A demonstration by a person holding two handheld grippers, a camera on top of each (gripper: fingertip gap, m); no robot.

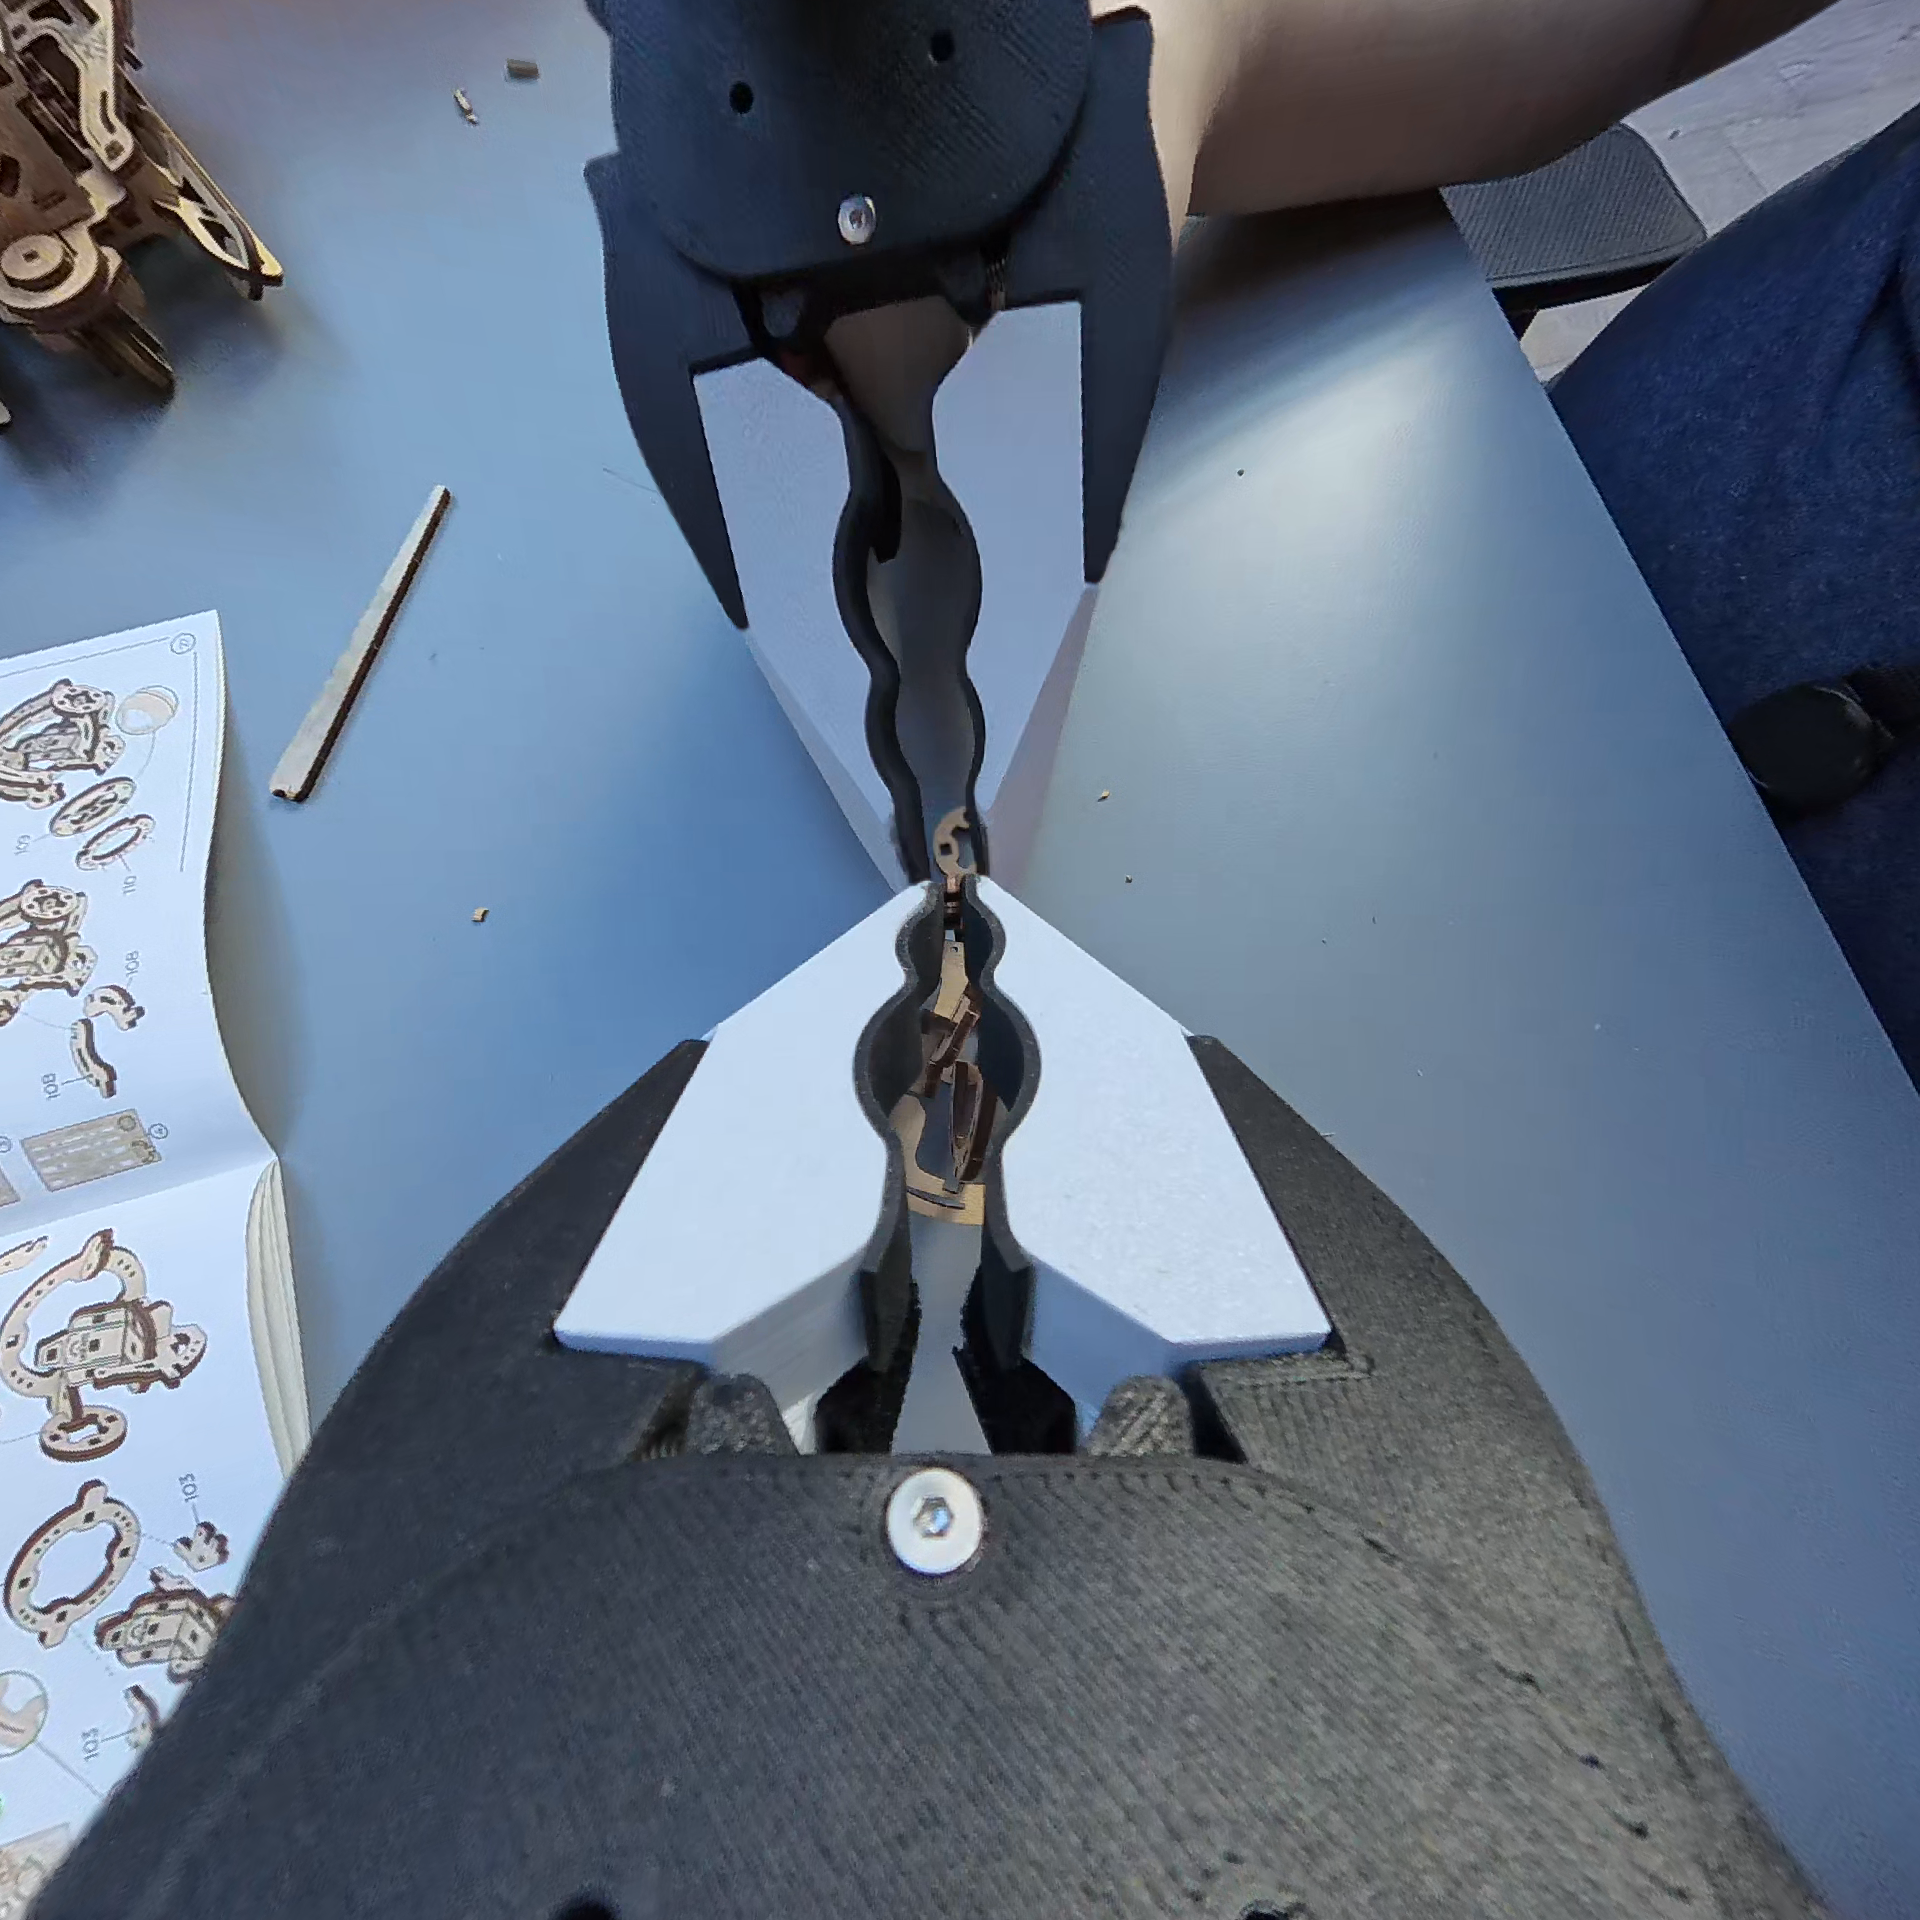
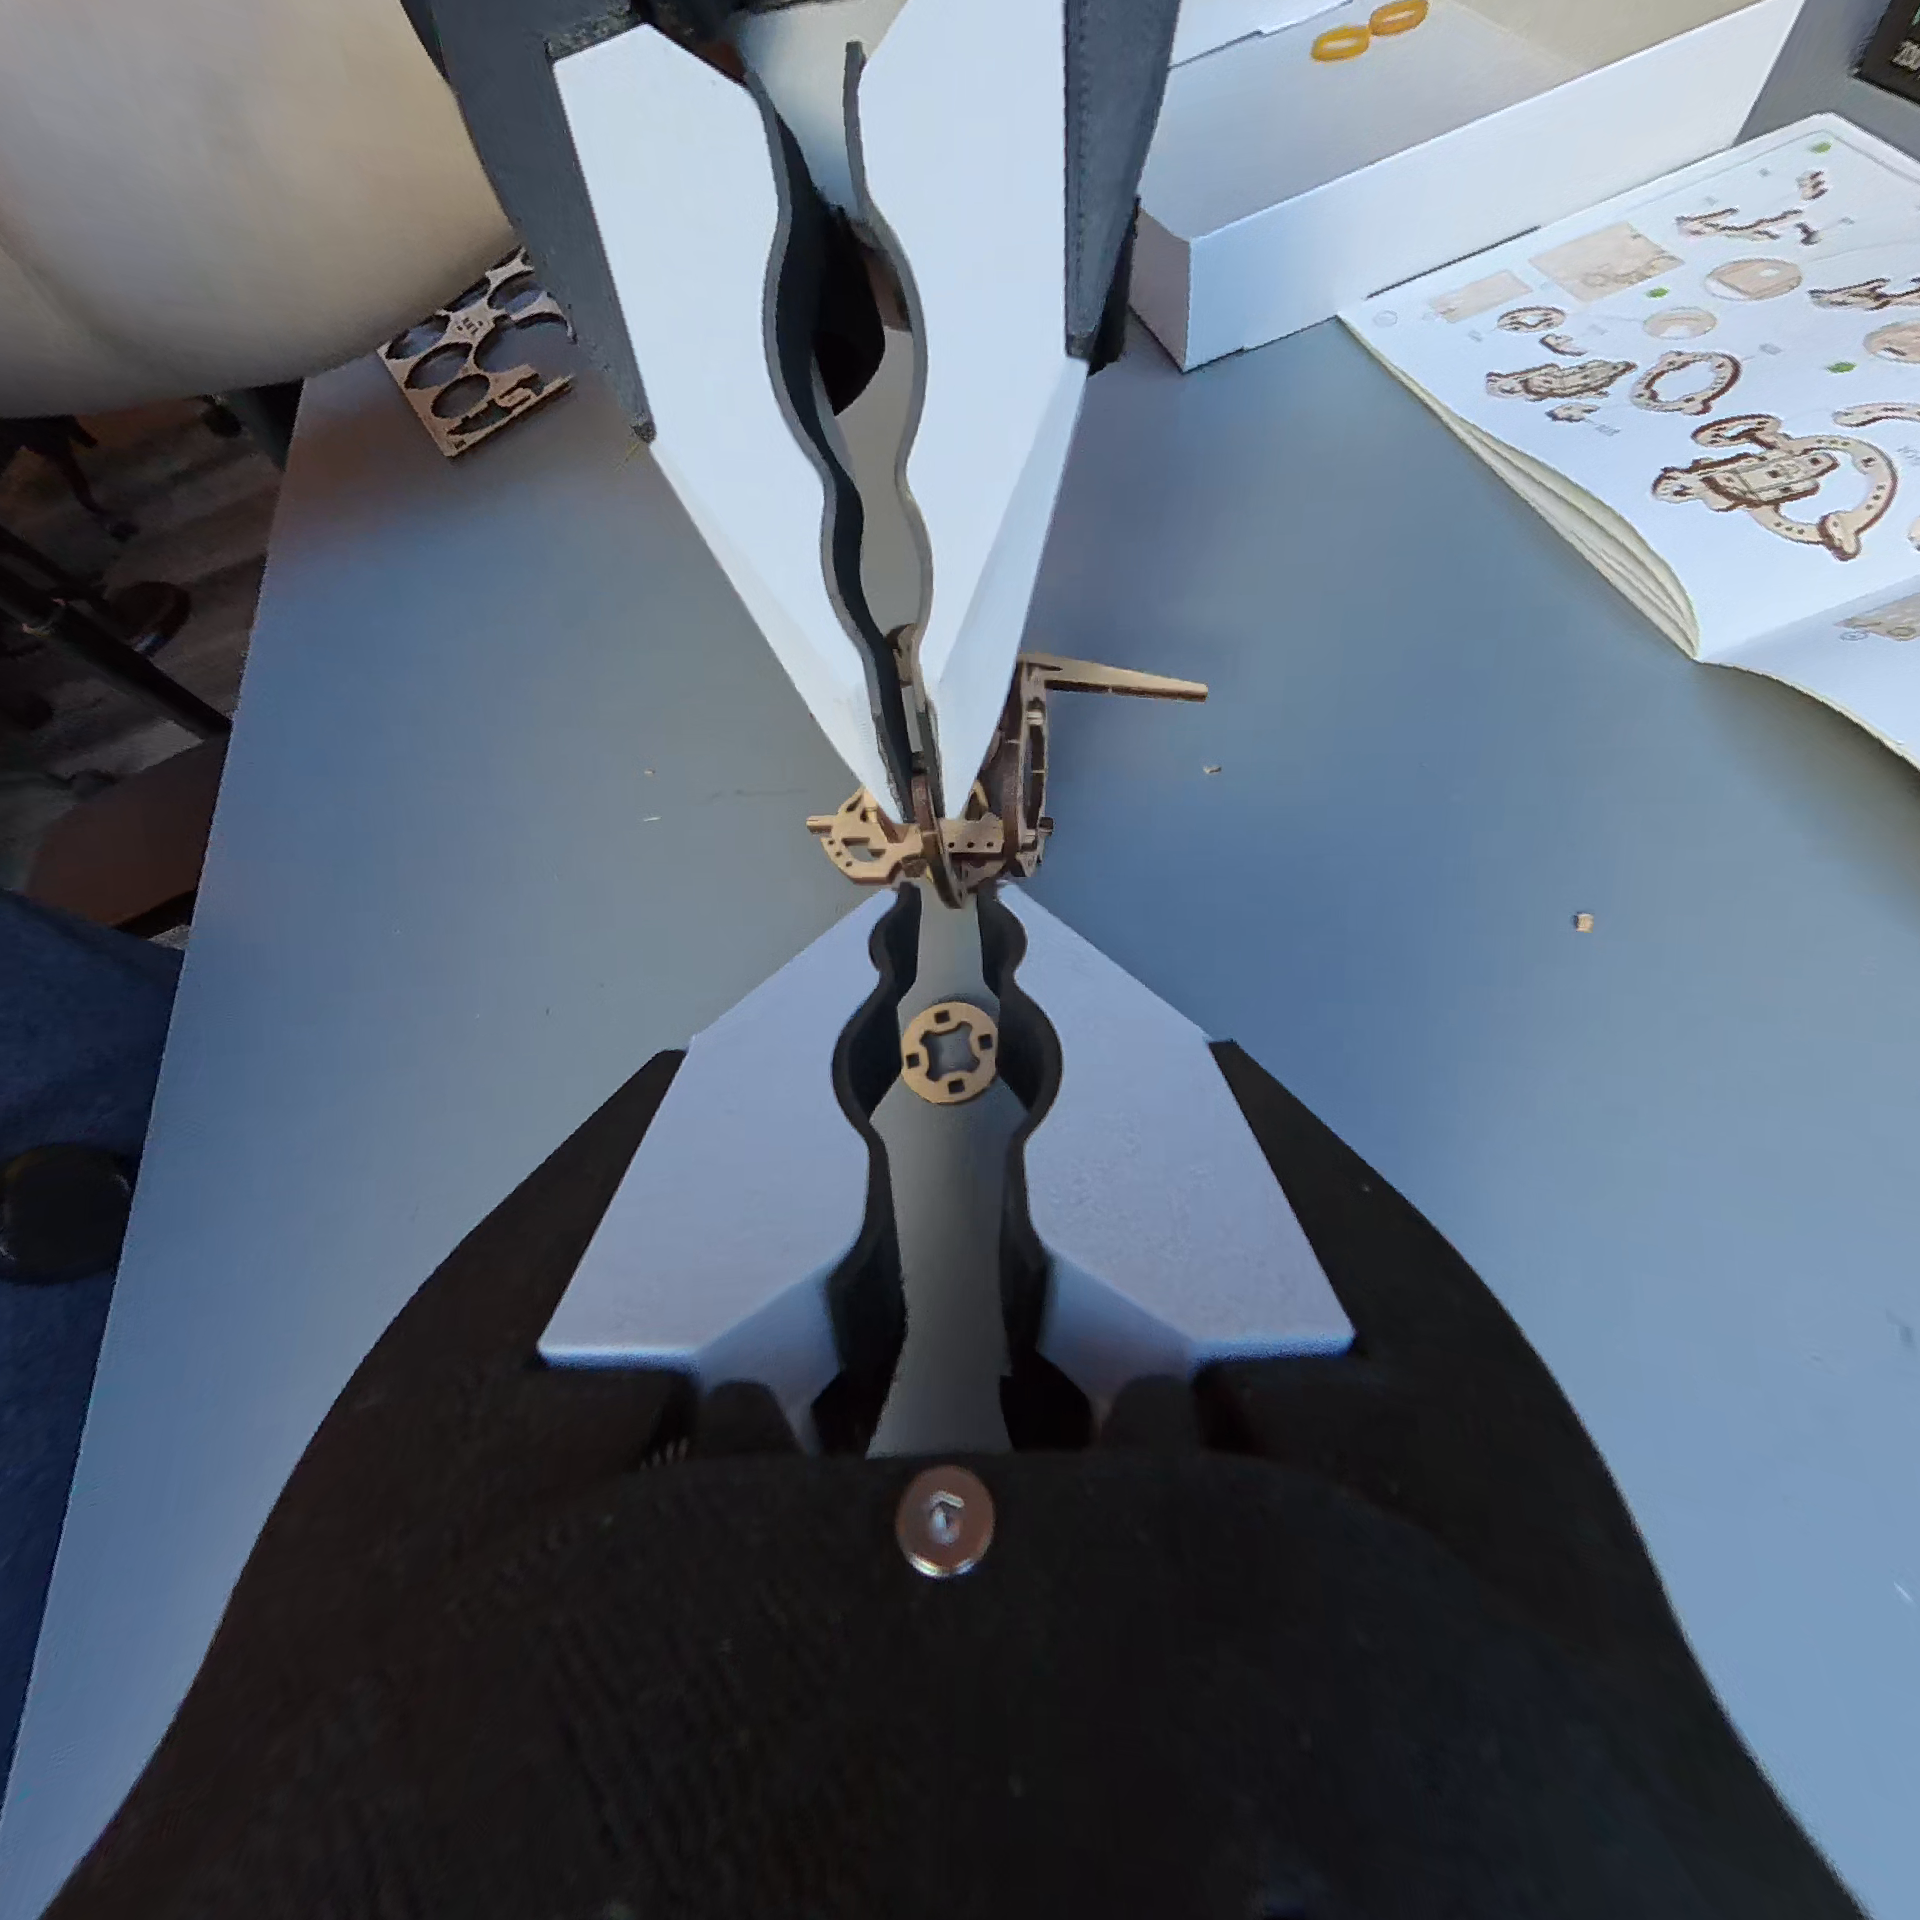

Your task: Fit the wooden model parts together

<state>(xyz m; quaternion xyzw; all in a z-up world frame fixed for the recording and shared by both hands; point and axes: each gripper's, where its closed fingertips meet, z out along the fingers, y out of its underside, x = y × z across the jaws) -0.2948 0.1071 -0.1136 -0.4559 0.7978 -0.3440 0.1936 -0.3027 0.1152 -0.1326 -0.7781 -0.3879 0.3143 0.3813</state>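
My left gripper (image 1: 948, 891) is shut on a small wooden model assembly (image 1: 951, 1091), which sits between its dark pads. In the right wrist view the left gripper (image 2: 920, 816) comes down from the top. It pinches a curved plate of the assembly (image 2: 940, 847), whose crank arm (image 2: 1122, 681) sticks out to the right. My right gripper (image 2: 948, 909) points at the assembly from the opposite side with its jaws slightly apart. A round wooden ring disc (image 2: 948, 1060) shows face-on in the gap behind its fingertips. The disc also shows in the left wrist view (image 1: 954, 836).
A built wooden model (image 1: 94, 208) stands at the far left. An open instruction booklet (image 1: 104, 1143) (image 2: 1714, 416), a wooden strip (image 1: 358, 644), a white box (image 2: 1403, 208) and a punched-out wooden sheet (image 2: 478, 364) lie on the grey table (image 1: 1351, 831). A person's arm (image 1: 1455, 94) is nearby. My two grippers' fingertips are within a few centimetres of each other.
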